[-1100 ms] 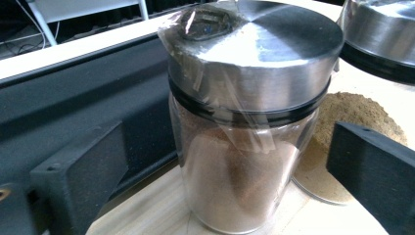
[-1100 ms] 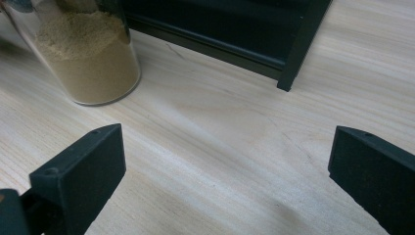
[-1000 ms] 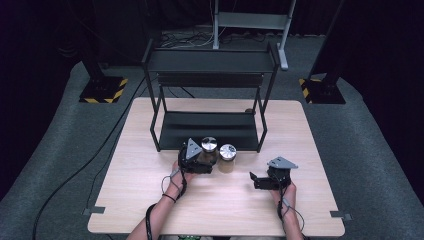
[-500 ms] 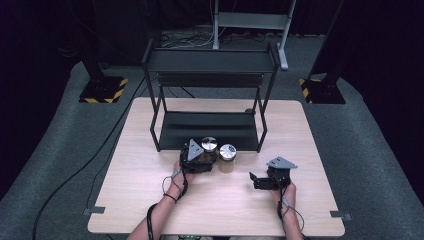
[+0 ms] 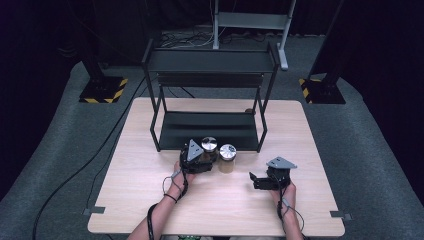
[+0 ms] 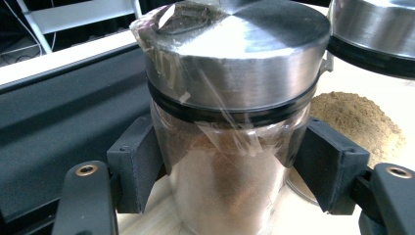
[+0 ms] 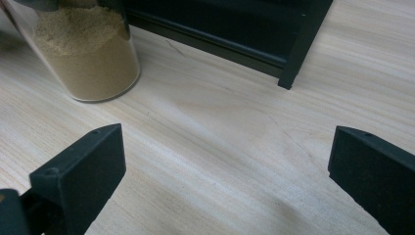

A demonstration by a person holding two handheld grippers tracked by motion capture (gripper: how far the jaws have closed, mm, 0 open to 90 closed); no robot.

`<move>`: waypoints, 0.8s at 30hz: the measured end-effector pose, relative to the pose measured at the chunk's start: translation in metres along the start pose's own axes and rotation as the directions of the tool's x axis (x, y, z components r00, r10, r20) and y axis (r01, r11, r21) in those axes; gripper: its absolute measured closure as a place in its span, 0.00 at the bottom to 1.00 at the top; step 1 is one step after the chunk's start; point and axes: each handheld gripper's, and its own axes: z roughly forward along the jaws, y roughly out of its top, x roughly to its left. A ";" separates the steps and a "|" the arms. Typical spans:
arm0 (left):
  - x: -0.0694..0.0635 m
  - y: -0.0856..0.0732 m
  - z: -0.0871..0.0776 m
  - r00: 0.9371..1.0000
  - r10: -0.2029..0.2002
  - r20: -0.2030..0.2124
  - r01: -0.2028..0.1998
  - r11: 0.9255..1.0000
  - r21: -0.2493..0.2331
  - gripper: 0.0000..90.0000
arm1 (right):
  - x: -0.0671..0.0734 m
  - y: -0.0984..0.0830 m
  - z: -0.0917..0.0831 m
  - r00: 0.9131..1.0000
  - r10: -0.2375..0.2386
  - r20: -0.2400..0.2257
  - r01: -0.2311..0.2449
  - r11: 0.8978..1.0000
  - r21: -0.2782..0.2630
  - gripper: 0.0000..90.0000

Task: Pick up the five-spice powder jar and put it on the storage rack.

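A glass jar of dark brown powder (image 6: pixel 230 147) with a steel lid and a strip of clear film stands on the table just in front of the black shelf rack (image 5: pixel 210 127). My left gripper (image 6: pixel 230 171) has just been closing on it, and both pads (image 6: pixel 137 161) now press its glass sides below the lid. From above, the left gripper (image 5: pixel 206 154) sits at this jar (image 5: pixel 209 144). A second jar (image 5: pixel 227 152) holding lighter tan powder (image 7: pixel 83 54) stands right beside it. My right gripper (image 7: pixel 225 176) is open over bare wood, at the right (image 5: pixel 255 181).
The two-tier black rack stands at the middle back of the wooden table (image 5: pixel 150 200), with one leg (image 7: pixel 298 49) near my right gripper. Cables trail from both hands. Grey carpet and black stand bases surround the table.
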 end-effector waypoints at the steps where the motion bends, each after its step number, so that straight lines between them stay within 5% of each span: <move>1: 0.000 0.000 0.000 1.000 -0.001 0.002 0.001 1.000 -0.002 0.34 | 0.000 0.000 0.000 1.000 0.000 0.000 0.000 1.000 0.000 0.00; 24: 0.002 -0.001 -0.002 1.000 -0.002 0.010 0.002 1.000 -0.008 0.34 | 0.002 0.001 0.001 1.000 -0.010 0.005 0.010 1.000 0.009 0.00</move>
